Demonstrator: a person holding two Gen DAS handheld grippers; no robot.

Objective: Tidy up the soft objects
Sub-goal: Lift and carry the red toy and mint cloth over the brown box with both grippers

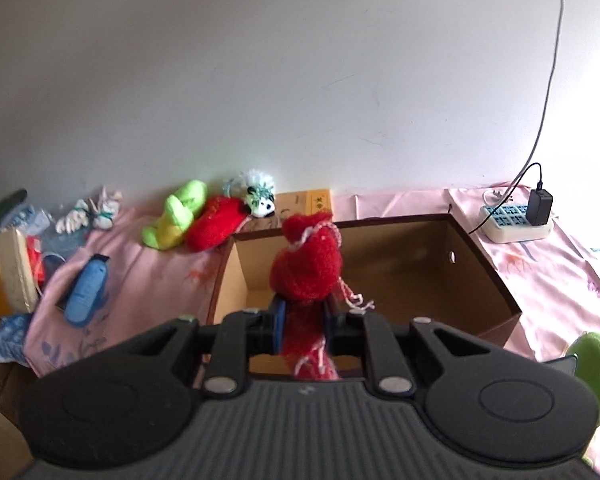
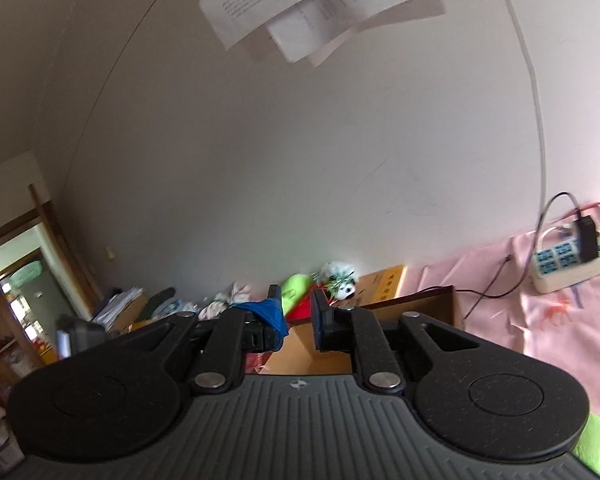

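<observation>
My left gripper (image 1: 305,312) is shut on a red knitted toy (image 1: 306,266) with pink yarn strands, held above the near edge of an open brown cardboard box (image 1: 484,264). Behind the box lie a lime-green plush (image 1: 178,214), a red plush (image 1: 214,228) and a small panda toy (image 1: 262,204). A blue plush (image 1: 86,290) lies on the pink cloth at left. My right gripper (image 2: 296,316) is open and empty, raised above the box (image 2: 420,304); the panda (image 2: 342,282) and green plush (image 2: 294,290) show beyond its fingers.
A white power strip (image 1: 514,222) with a black charger and cable sits at right on the pink cloth (image 1: 548,280). Another green plush (image 1: 598,368) lies at the right edge. Clutter, boxes and white cloth items (image 1: 88,216) pile up at left. Papers (image 2: 328,4) hang on the wall.
</observation>
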